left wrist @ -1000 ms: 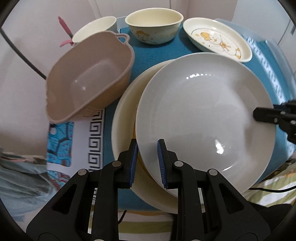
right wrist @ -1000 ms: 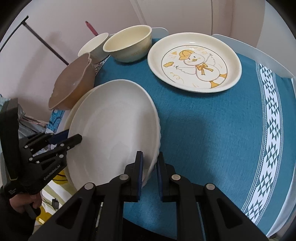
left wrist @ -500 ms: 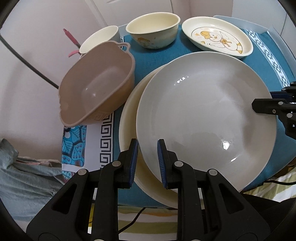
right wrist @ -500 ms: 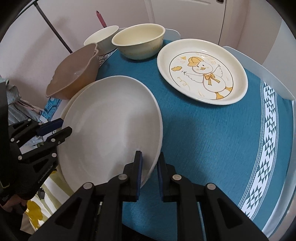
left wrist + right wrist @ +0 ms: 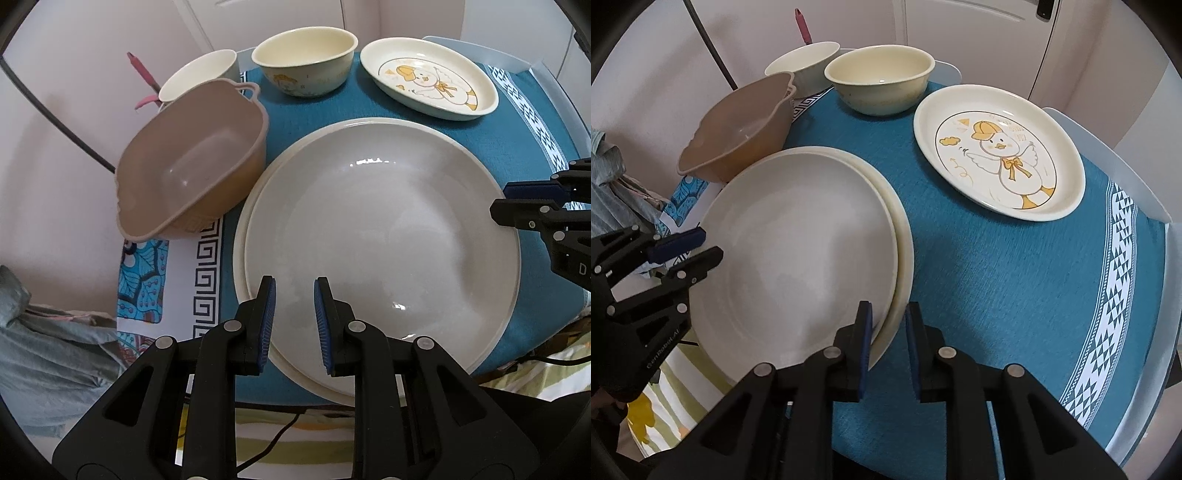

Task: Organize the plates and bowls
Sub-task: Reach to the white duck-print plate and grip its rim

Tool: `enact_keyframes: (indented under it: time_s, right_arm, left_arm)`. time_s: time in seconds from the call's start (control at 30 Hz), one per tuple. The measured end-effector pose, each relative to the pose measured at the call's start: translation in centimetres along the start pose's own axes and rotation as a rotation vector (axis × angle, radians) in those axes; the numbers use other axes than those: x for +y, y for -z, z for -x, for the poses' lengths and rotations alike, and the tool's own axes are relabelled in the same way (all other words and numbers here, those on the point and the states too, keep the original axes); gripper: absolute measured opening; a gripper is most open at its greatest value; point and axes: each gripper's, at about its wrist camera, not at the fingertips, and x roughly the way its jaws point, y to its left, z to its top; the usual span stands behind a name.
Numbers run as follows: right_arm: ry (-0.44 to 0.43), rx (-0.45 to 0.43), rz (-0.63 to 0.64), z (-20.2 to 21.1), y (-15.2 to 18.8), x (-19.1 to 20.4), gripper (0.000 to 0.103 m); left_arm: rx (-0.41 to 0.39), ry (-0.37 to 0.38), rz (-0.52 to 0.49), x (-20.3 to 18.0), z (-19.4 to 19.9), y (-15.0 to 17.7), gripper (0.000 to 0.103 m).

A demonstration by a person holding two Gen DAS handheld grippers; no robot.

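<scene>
A white plate point(image 5: 380, 236) lies stacked on a cream plate point(image 5: 246, 236) at the near left of the blue-clothed table; both show in the right wrist view, white point(image 5: 798, 251) on cream point(image 5: 903, 243). My left gripper point(image 5: 294, 295) is open, its fingers over the near rim of the stack. My right gripper point(image 5: 888, 317) is open, its fingers astride the stack's right rim. A duck plate point(image 5: 997, 162), a cream bowl point(image 5: 881, 85), a white bowl point(image 5: 803, 64) and a tan plastic bowl point(image 5: 738, 129) stand behind.
The table point(image 5: 1015, 295) has a blue cloth with a white patterned border. A patterned mat point(image 5: 155, 280) lies under the tan bowl at the left edge. Grey cloth point(image 5: 48, 350) hangs off the left. A pink utensil point(image 5: 142, 77) stands by the white bowl.
The white plate has come down from a tilt and now lies flat on the cream plate. Both grippers have let go of its rim and opened.
</scene>
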Motion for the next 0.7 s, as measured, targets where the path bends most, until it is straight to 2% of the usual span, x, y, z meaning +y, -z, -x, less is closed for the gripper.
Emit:
enact_keyframes:
  time_s: [0.13,0.23,0.4,0.47,0.5,0.53,0.57,0.6,0.63,0.67,0.7]
  right_arm:
    - [-0.008,-0.002,-0.016,0.4,0.1,-0.4,0.016]
    - [-0.028,-0.037,-0.040,1.8,0.0,-0.8,0.016]
    - [-0.042,-0.165,-0.112,6.9,-0.6,-3.0,0.016]
    - [-0.039,-0.224,-0.151,9.0,-1.0,-4.1,0.016]
    - [-0.035,-0.251,-0.168,10.2,-1.2,-4.8,0.017]
    - [-0.028,-0.265,-0.177,10.8,-1.4,-5.1,0.023]
    - [-0.015,-0.287,-0.189,11.8,-1.6,-5.7,0.030]
    - [-0.003,-0.313,-0.201,12.7,-1.8,-6.4,0.060]
    - [0.002,-0.335,-0.206,13.2,-2.1,-6.7,0.094]
    - [0.009,-0.374,-0.212,14.0,-2.1,-7.3,0.103]
    - [0.012,-0.399,-0.214,14.5,-2.3,-7.9,0.103]
  left_arm:
    - [-0.013,0.015,0.009,0.3,0.7,-0.3,0.019]
    - [-0.040,0.039,0.023,0.8,2.4,-1.2,0.019]
    - [-0.162,0.123,0.090,2.2,7.3,-4.5,0.019]
    - [-0.231,0.160,0.110,2.7,9.3,-6.3,0.021]
    - [-0.263,0.178,0.115,2.8,10.2,-7.5,0.033]
    - [-0.278,0.179,0.116,2.8,10.6,-8.3,0.073]
    - [-0.298,0.174,0.118,2.6,10.9,-9.1,0.096]
    - [-0.346,0.175,0.123,2.6,11.4,-9.8,0.102]
    - [-0.372,0.194,0.122,2.5,11.6,-10.3,0.103]
    - [-0.374,0.218,0.118,2.2,11.6,-10.8,0.103]
    - [-0.361,0.251,0.119,1.8,11.1,-11.6,0.103]
